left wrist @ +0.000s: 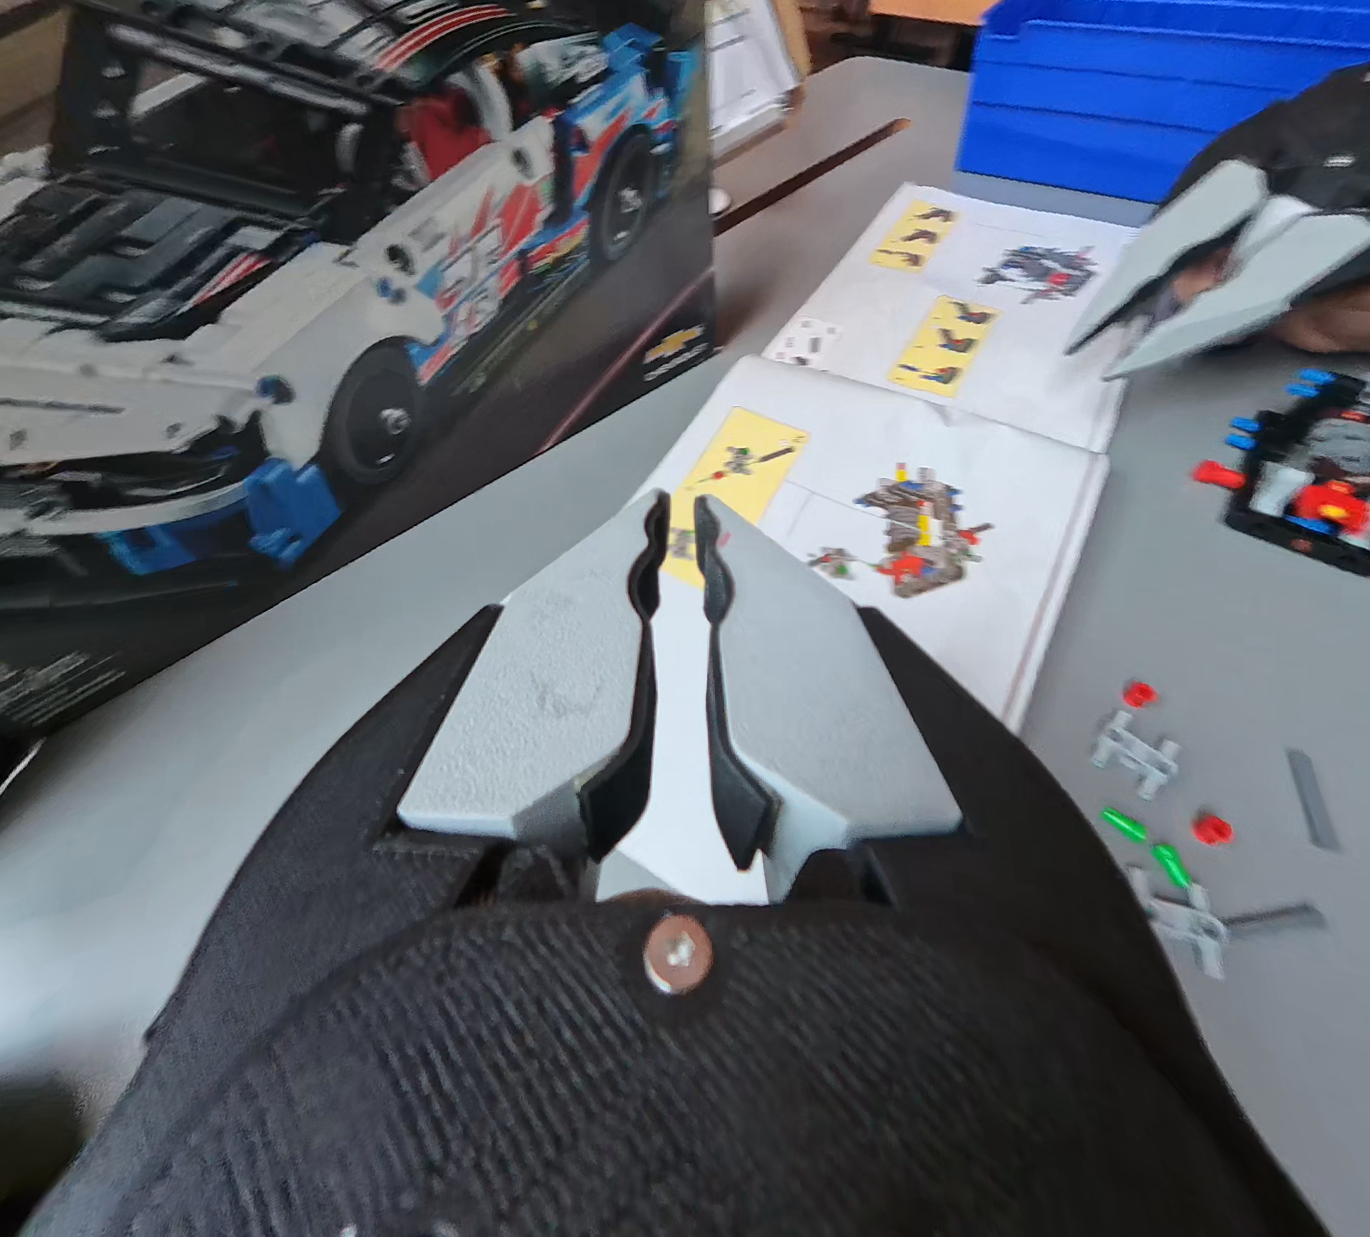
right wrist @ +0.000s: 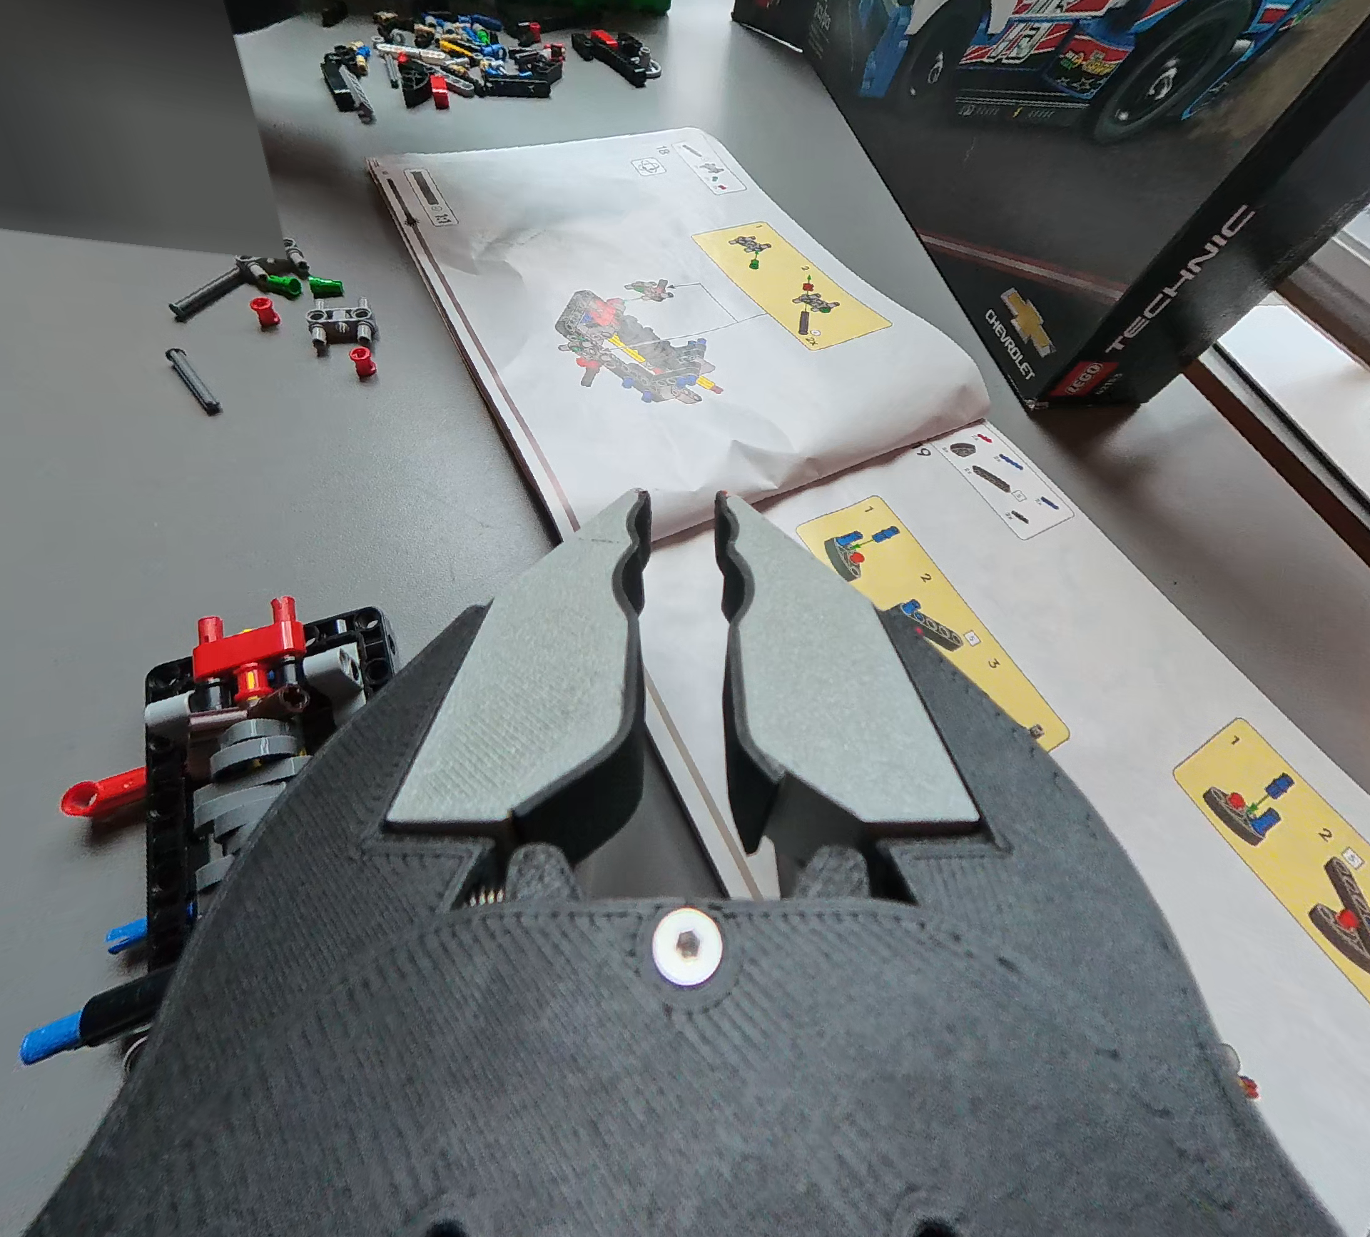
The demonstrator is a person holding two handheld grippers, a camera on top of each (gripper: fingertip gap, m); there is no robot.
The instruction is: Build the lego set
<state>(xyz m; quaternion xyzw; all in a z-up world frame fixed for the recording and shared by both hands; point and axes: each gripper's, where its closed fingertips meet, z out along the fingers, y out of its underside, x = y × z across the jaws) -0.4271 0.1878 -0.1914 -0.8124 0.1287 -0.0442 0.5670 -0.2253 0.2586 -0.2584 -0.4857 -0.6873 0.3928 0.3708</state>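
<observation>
chassis frame (right wrist: 245, 741) partly built | loose parts (right wrist: 311, 311) at 10 o'clock unplaced | left gripper (left wrist: 682, 512), right gripper (right wrist: 682, 519) held apart, empty

Workshop-like room: grey worktables (left wrist: 927, 111), blue parts bin (left wrist: 1156, 67).

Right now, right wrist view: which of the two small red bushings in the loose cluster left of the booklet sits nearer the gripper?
The small red bushing below the grey pin connector. The other red bushing lies higher, left of it, by the green pins.
</observation>
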